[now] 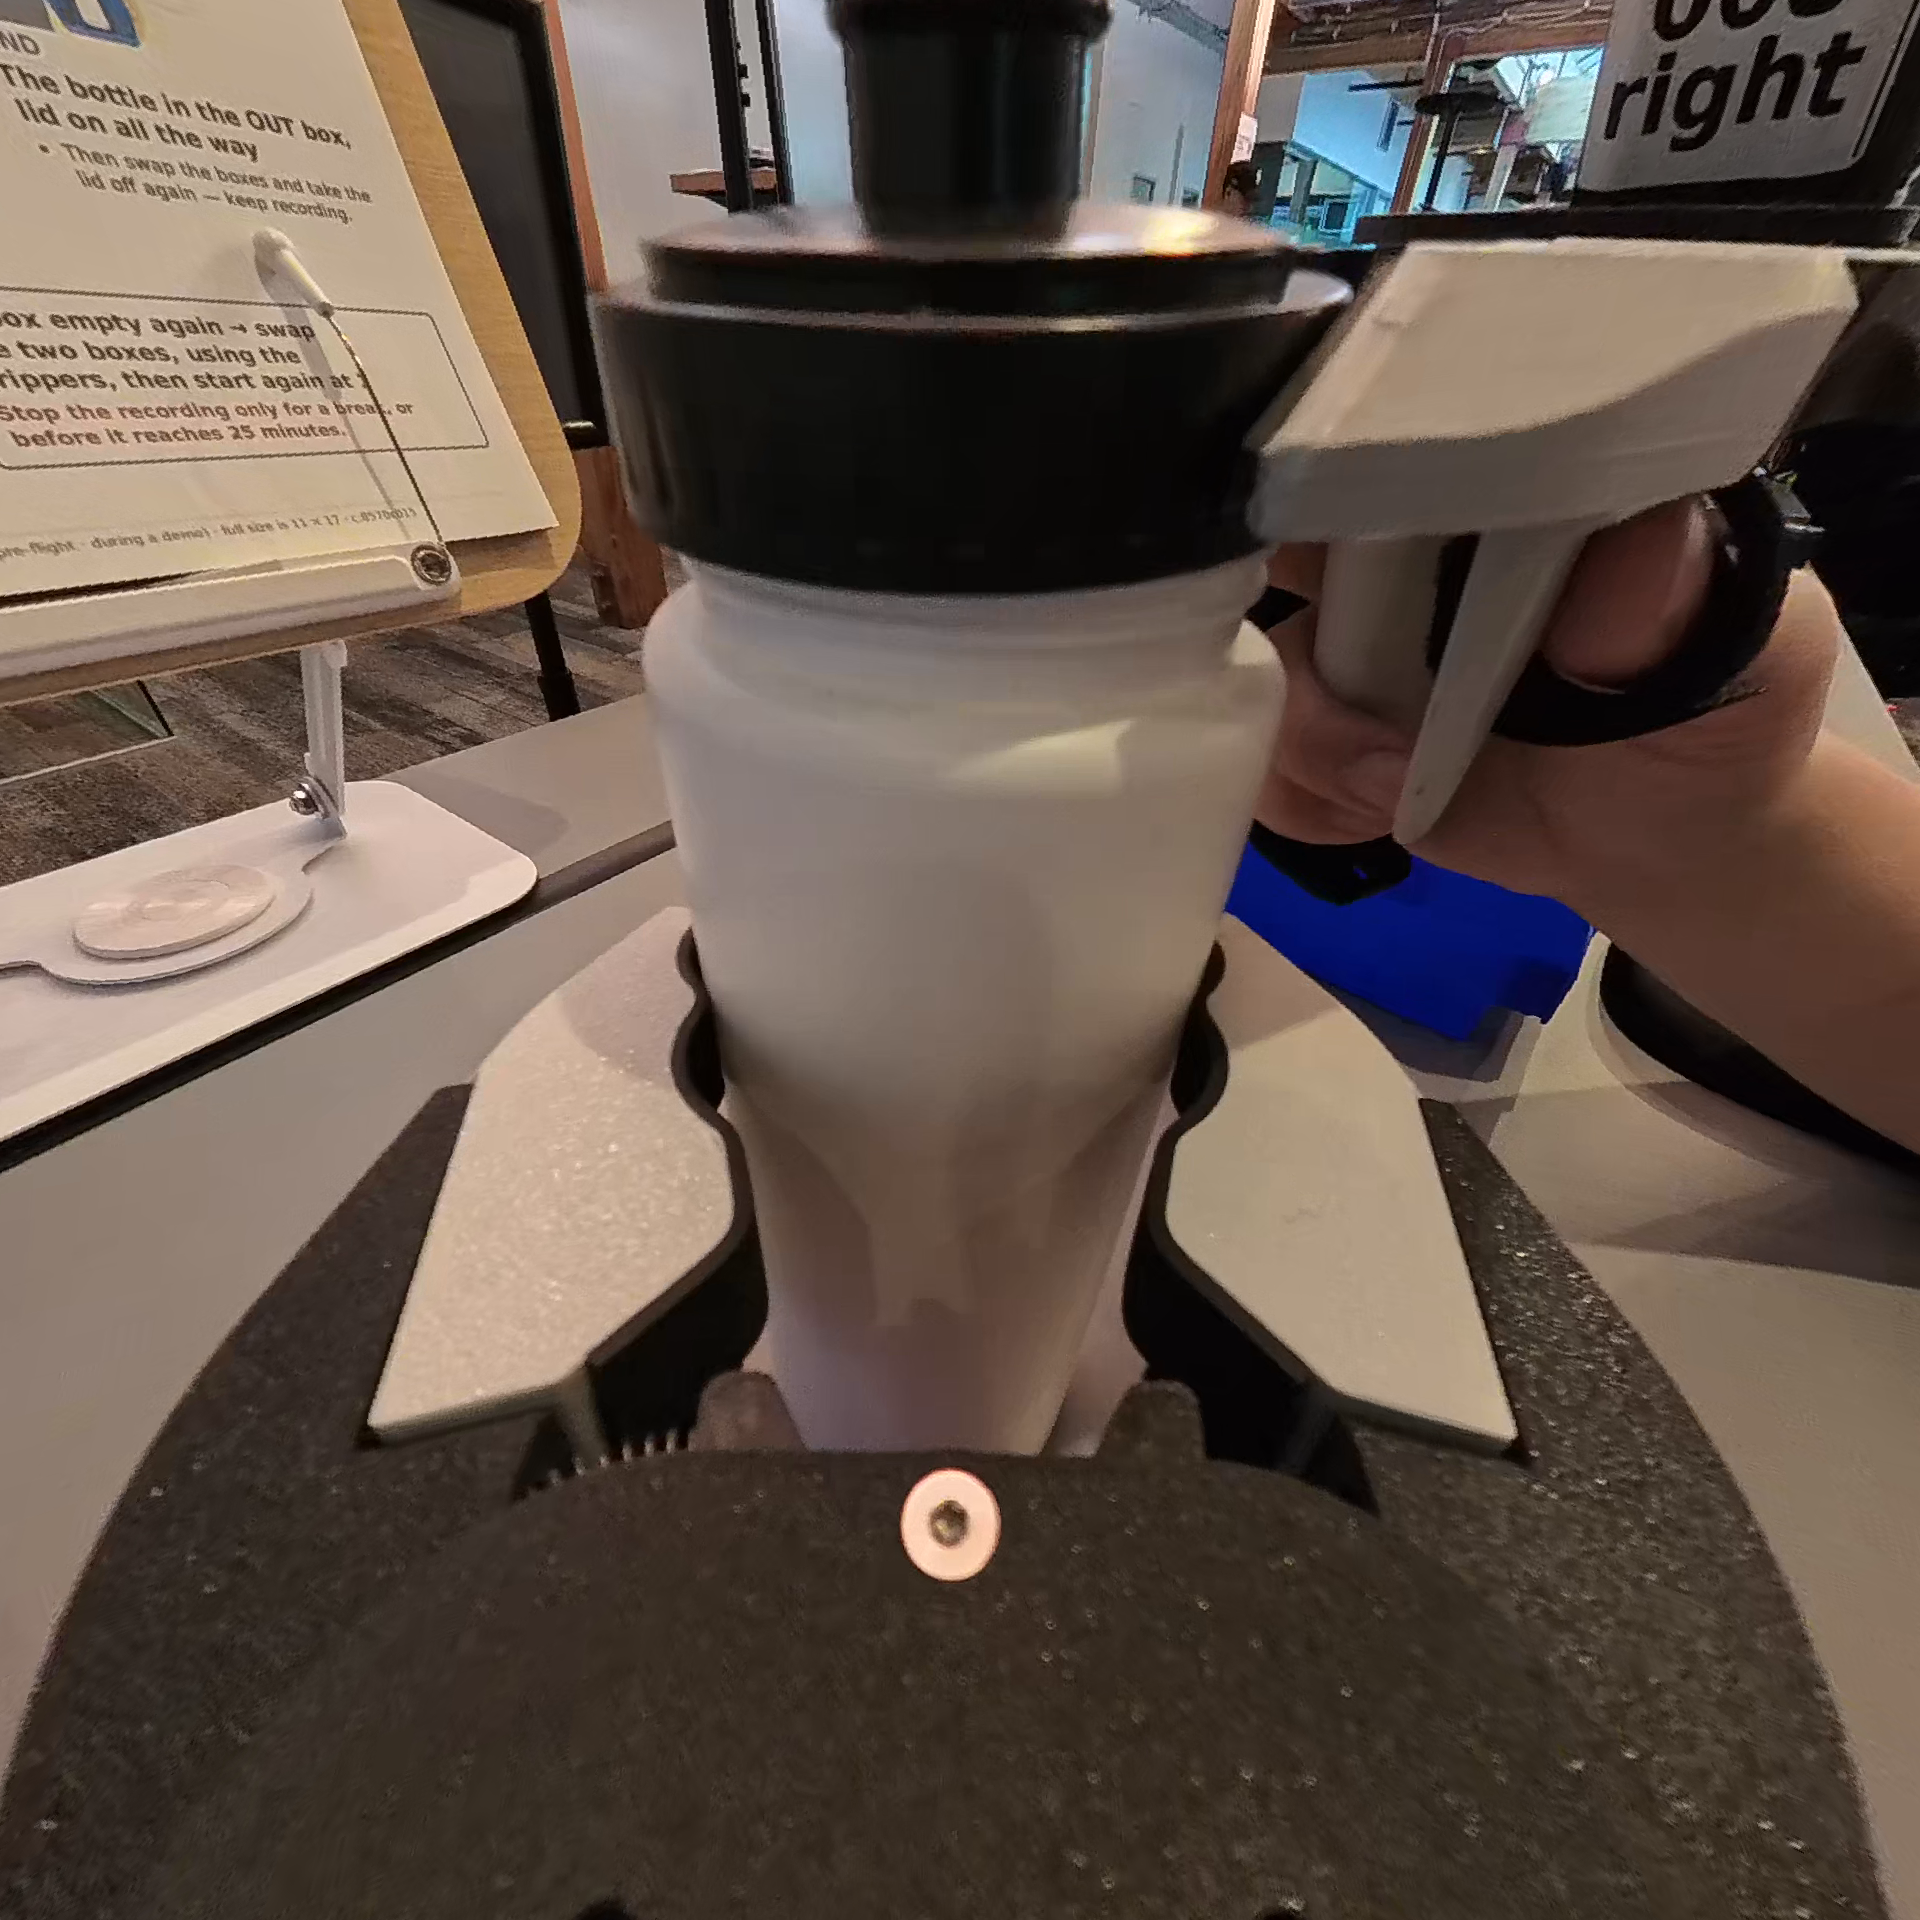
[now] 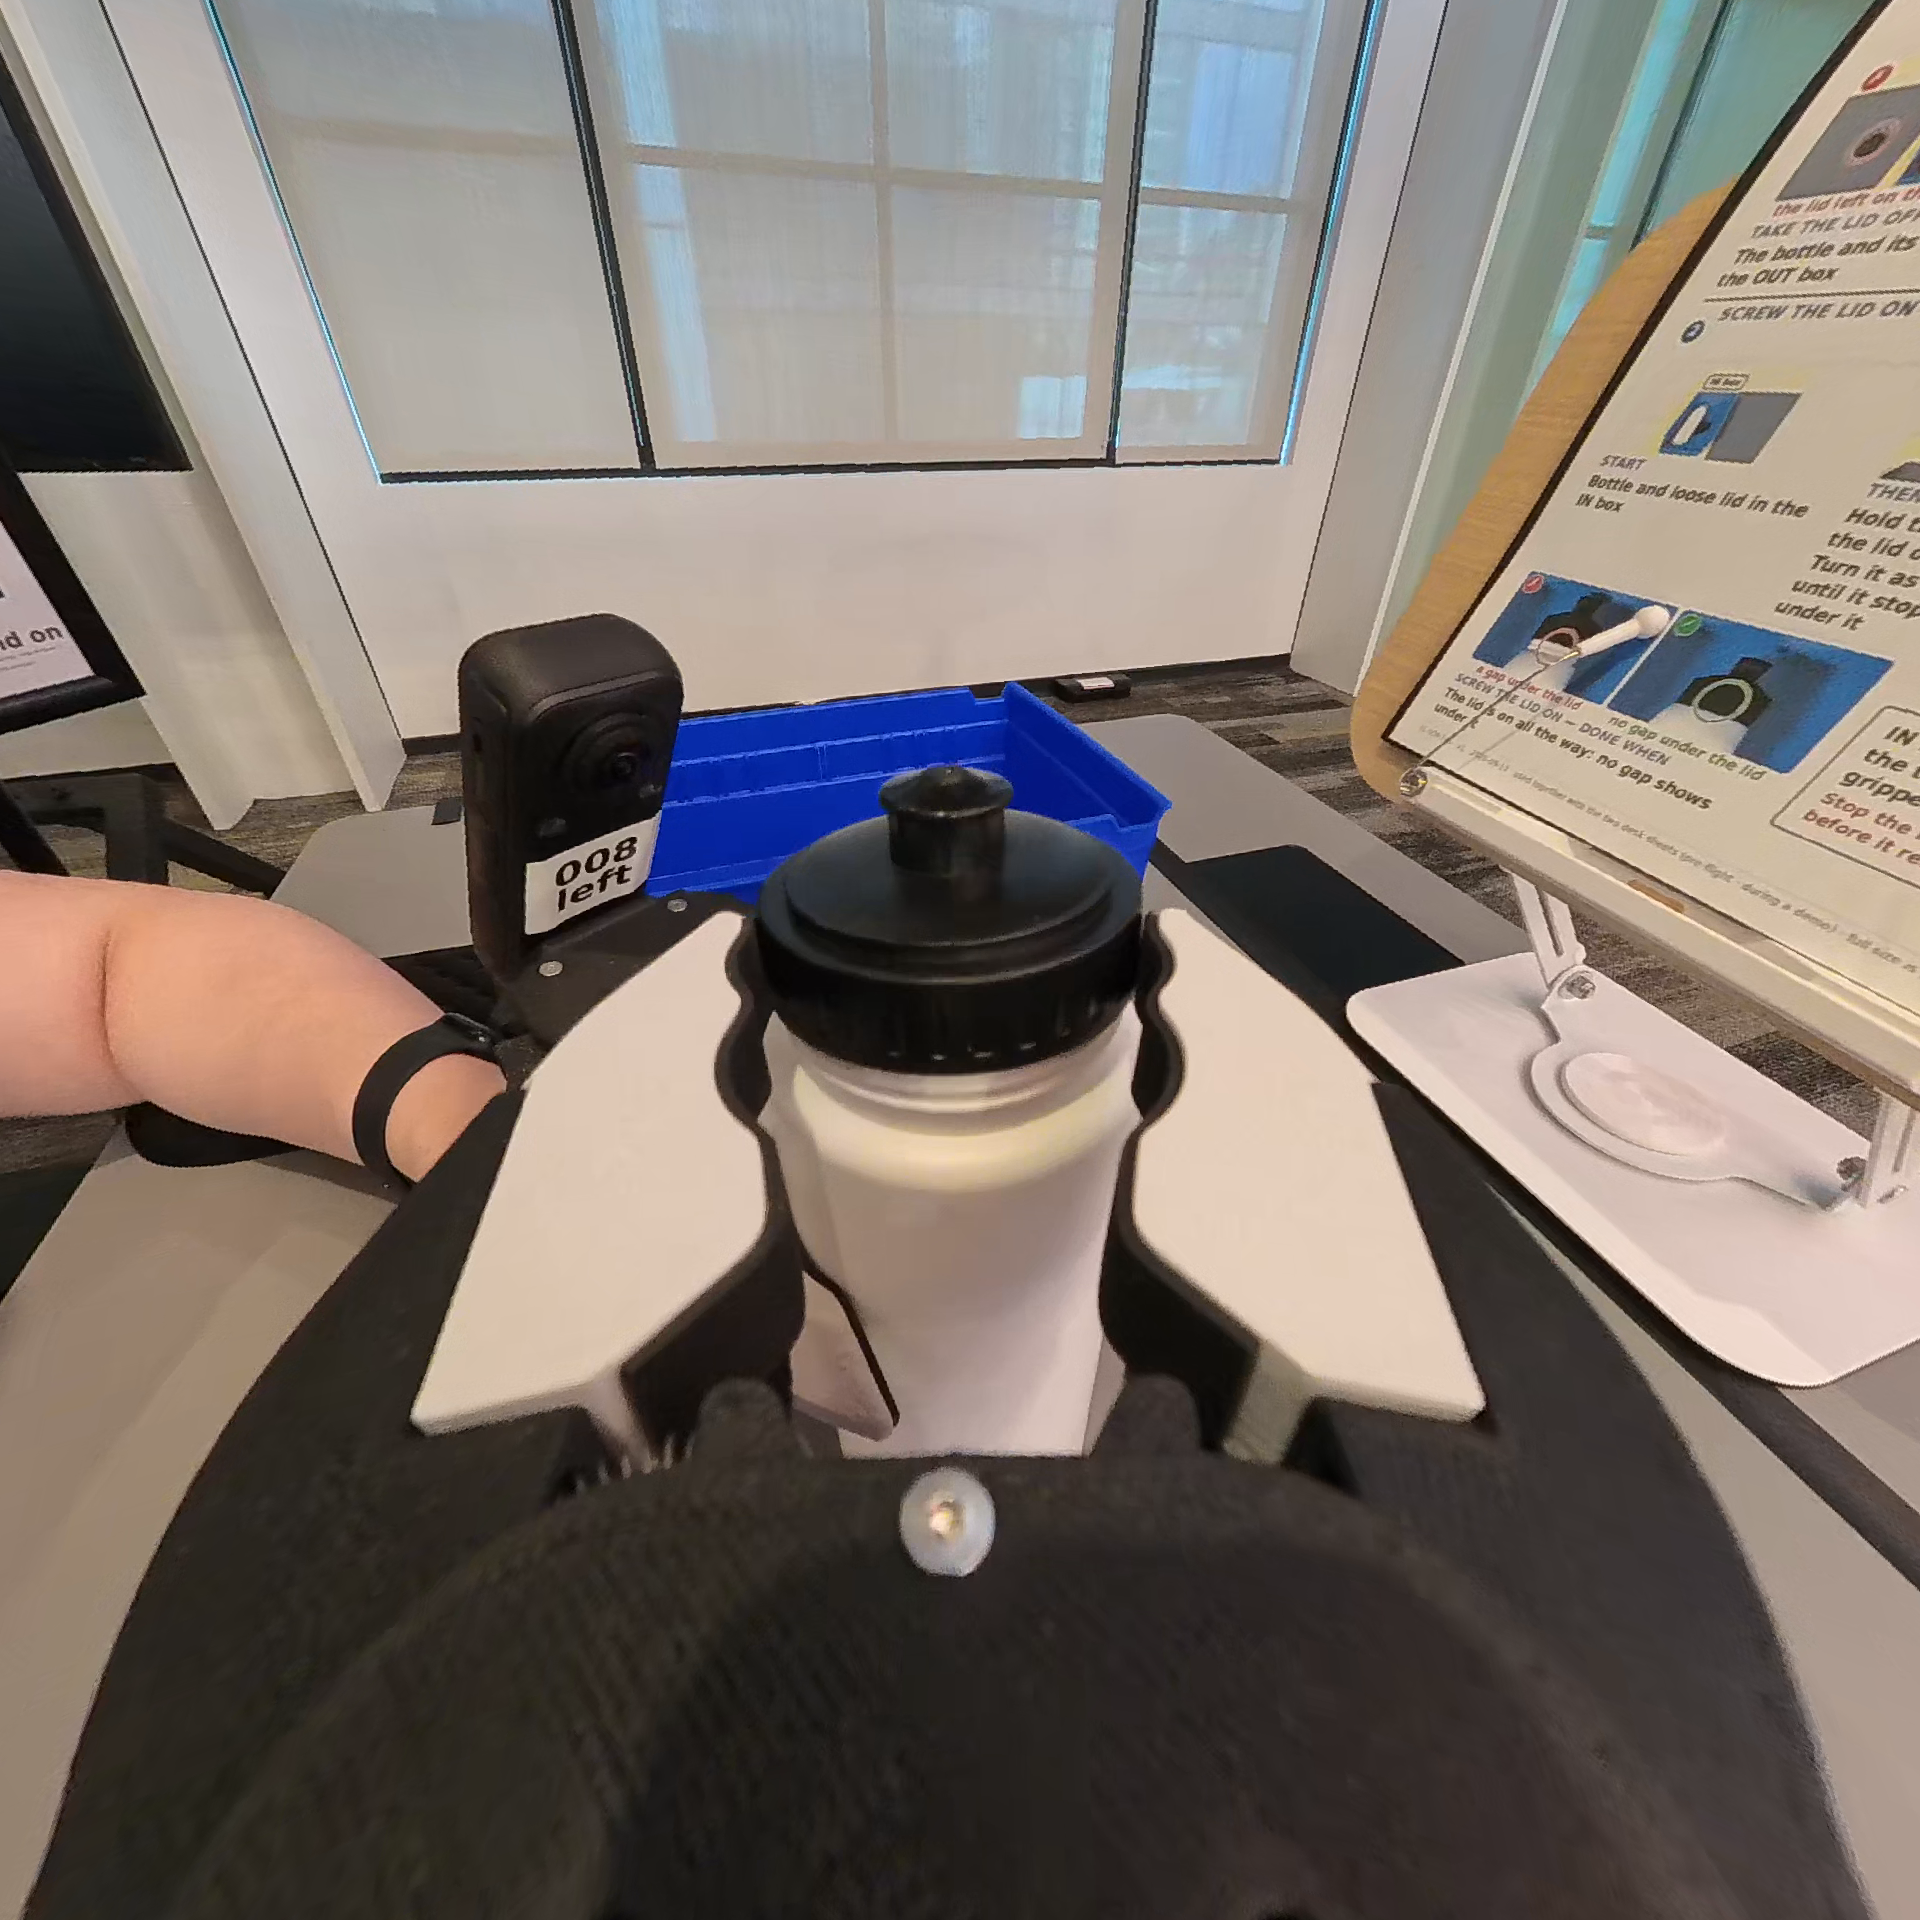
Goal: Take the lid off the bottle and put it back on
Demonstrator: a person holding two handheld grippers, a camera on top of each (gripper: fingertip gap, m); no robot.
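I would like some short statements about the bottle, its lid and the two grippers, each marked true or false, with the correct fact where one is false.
1. The black lid sits on top of the white bottle. True.
2. The left gripper holds the bottle by its lid. False: its fingers close on the white body, below the lid.
3. The right gripper has its fingers on either side of the lid. True.
4. The bottle lies on its side on the table. False: it stands upright between the fingers.
5. A blue bin lies behind the bottle in the right wrist view. True.
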